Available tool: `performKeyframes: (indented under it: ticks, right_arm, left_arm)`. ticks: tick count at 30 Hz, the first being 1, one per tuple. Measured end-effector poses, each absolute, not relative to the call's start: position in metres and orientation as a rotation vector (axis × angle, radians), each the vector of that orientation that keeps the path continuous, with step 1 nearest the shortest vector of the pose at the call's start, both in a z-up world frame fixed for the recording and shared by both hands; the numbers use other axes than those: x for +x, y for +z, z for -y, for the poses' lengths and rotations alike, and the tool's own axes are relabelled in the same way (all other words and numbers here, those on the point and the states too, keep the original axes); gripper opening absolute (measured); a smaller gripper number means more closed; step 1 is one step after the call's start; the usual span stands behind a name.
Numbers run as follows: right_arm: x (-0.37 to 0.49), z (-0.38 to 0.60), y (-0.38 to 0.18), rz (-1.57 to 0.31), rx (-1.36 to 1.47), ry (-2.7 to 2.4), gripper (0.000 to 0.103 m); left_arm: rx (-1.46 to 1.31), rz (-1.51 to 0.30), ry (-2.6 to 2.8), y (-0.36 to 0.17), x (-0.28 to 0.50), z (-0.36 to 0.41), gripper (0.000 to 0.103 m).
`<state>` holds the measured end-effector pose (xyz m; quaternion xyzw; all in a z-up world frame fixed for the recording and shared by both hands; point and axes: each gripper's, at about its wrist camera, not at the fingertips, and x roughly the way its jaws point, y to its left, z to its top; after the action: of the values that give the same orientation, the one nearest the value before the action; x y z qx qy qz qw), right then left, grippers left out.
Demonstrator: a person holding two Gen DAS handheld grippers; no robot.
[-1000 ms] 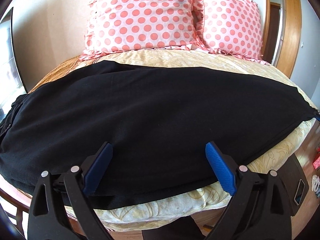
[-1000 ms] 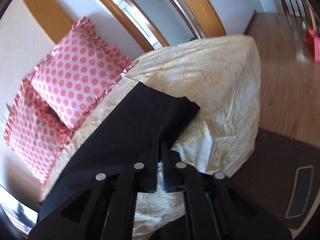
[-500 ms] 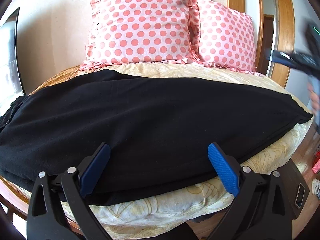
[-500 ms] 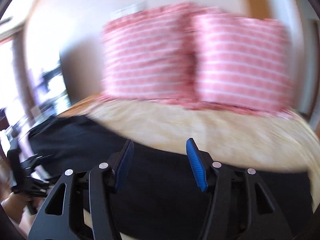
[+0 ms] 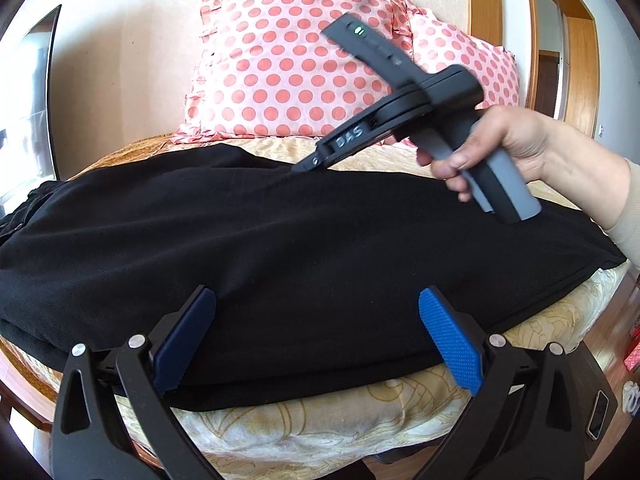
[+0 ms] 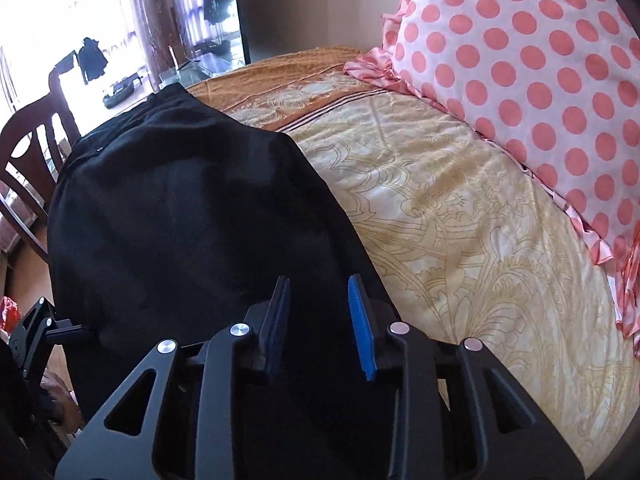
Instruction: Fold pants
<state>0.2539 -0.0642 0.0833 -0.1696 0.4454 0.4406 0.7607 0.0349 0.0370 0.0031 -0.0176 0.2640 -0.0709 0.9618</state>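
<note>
Black fabric fills the middle of both views: the pants (image 5: 300, 248) are laid flat across the cream patterned bedspread (image 5: 320, 428), stretching from the left edge of the left wrist frame almost to its right edge. At the bottom of that frame the left gripper (image 5: 316, 340) is seen with its blue-padded fingers (image 5: 450, 344) spread wide over the near edge of the pants, and nothing is held between them. In the upper right of the same frame the right gripper (image 5: 308, 166) is held by the person's right hand (image 5: 504, 148), with its tip lowered to the far edge of the pants; whether the cloth is touched there cannot be told. In the right wrist view the right gripper (image 6: 320, 320) is shown at the bottom centre with its jaws partly parted, a narrow gap being left between the blue pads (image 6: 362, 328), and no cloth is pinched; the black fabric lies beneath and beyond them, toward the upper left. Two pink polka-dot pillows (image 5: 288, 68) are propped against the wall at the top of the left wrist frame, well apart from the pants. A dark wooden chair (image 6: 28, 152) is seen at the left edge of the right wrist view, just beside the bed.
</note>
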Motion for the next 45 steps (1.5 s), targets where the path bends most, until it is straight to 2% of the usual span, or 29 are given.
performKeyframes:
  ticks: [5, 7, 13, 19, 20, 21, 25, 32, 38, 41, 45]
  right_arm:
    - [0.259, 0.065, 0.075, -1.008, -0.336, 0.975, 0.030]
    - [0.256, 0.065, 0.076, -1.007, -0.337, 0.988, 0.003]
    - [0.258, 0.057, 0.084, -0.905, -0.412, 0.884, 0.001]
    - [0.259, 0.053, 0.075, -0.904, -0.451, 0.886, 0.001]
    - [0.260, 0.056, 0.076, -0.915, -0.435, 0.873, 0.003]
    - [0.263, 0.063, 0.078, -0.929, -0.413, 0.833, 0.012]
    - [0.257, 0.125, 0.103, -0.859, -0.320, 0.680, 0.055]
    - [0.201, 0.326, 0.124, -0.840, -0.061, 0.213, 0.060]
    - [0.116, 0.522, 0.107, -0.883, 0.301, -0.239, 0.063]
    - [0.077, 0.584, 0.088, -0.886, 0.462, -0.379, 0.063]
    - [0.050, 0.619, 0.070, -0.893, 0.581, -0.443, 0.063]
  left_arm:
    - [-0.020, -0.523, -0.150, 0.003, 0.034, -0.037, 0.101]
    - [-0.020, -0.519, -0.151, 0.002, 0.033, -0.037, 0.101]
    - [-0.035, -0.519, -0.158, 0.004, 0.036, -0.039, 0.101]
    - [-0.026, -0.521, -0.149, 0.003, 0.036, -0.037, 0.101]
    - [-0.017, -0.522, -0.145, 0.003, 0.037, -0.036, 0.101]
    - [-0.007, -0.524, -0.141, 0.003, 0.037, -0.034, 0.101]
    - [-0.002, -0.532, -0.150, 0.004, 0.036, -0.036, 0.101]
    - [-0.063, -0.528, -0.199, 0.010, 0.029, -0.037, 0.101]
    - [-0.017, -0.519, -0.225, 0.011, 0.030, -0.020, 0.101]
    - [-0.003, -0.530, -0.238, 0.011, 0.032, -0.014, 0.101]
    - [0.009, -0.542, -0.244, 0.010, 0.034, -0.007, 0.101]
